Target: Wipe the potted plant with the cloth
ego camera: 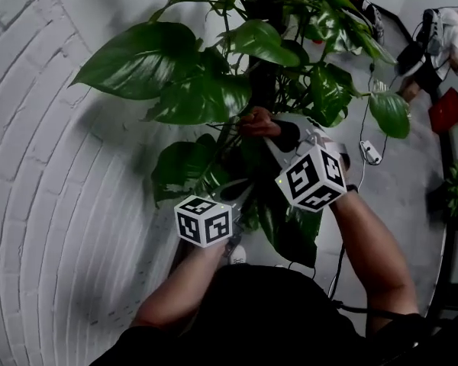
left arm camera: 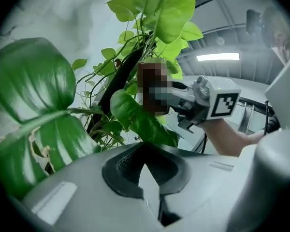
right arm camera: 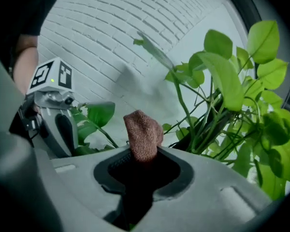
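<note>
Rubbing hard with the cloth (right arm camera: 144,134) pinched in the right gripper (right arm camera: 142,166) could tear the leaf (left arm camera: 140,122), because the closed-up left gripper (left arm camera: 147,175) may not hold it steady.

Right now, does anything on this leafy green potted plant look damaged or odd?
Yes: the big green leaf at the left of the left gripper view has ragged, brown, dried tears just below its midrib. Nothing else stands out.

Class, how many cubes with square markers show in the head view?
2. The left cube sits low, centre-left, on the left gripper. The right cube sits higher, right of it, on the right gripper, under the plant leaves. None appears hidden.
</note>
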{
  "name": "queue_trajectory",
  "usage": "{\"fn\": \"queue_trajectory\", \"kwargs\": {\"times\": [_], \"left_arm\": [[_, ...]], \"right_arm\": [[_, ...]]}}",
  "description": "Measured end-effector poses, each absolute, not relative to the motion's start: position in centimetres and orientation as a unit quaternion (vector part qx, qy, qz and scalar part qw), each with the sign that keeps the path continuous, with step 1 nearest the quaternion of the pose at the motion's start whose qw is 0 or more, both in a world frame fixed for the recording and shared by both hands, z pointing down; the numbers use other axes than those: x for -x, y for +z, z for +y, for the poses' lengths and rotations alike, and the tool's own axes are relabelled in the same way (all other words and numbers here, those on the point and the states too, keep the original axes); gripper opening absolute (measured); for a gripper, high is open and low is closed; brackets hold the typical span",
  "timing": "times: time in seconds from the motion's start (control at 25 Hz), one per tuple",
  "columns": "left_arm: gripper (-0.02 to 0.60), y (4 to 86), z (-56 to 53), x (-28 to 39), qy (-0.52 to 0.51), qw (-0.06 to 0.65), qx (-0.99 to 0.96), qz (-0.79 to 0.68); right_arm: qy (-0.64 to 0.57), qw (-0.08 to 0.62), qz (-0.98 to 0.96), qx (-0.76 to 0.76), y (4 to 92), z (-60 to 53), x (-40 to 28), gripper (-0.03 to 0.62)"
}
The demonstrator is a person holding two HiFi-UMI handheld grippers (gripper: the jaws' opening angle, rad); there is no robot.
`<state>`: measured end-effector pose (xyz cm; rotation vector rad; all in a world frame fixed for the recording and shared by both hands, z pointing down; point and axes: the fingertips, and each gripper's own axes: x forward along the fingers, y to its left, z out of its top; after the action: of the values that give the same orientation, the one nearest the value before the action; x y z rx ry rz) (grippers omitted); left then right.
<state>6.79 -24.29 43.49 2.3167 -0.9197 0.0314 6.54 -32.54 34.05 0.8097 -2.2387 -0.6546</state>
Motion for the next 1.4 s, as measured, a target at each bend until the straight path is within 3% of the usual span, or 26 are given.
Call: {"fn": "queue_trajectory", "kwargs": {"times": [0.24,0.44,0.8,1.4], "left_arm": [[0.017,43.3,-24.5,-6.8,0.017,0.307,-0.889,-0.34],[0.017,43.5,-24.5,-6.7,0.021,0.305,-0.89,-0.337],[0.017,43.7,-24.3,-6.4,0.002,0.331,-0.881,-0.339],[0.017,43.3,-24.1,-5.5,0.011,0.315,-0.877,-0.362]], "right_arm": [[-0.256,0.419,-0.825,-0.281,38.0,-35.6,-5.5,0.069],[-0.291,0.437,-0.816,-0.244,38.8,-33.7,-4.8,0.069],[-0.318,0.417,-0.821,-0.226,38.1,-29.9,-5.1,0.069],[-0.315,0.383,-0.836,-0.235,38.3,-24.4,-5.9,0.069]]}}
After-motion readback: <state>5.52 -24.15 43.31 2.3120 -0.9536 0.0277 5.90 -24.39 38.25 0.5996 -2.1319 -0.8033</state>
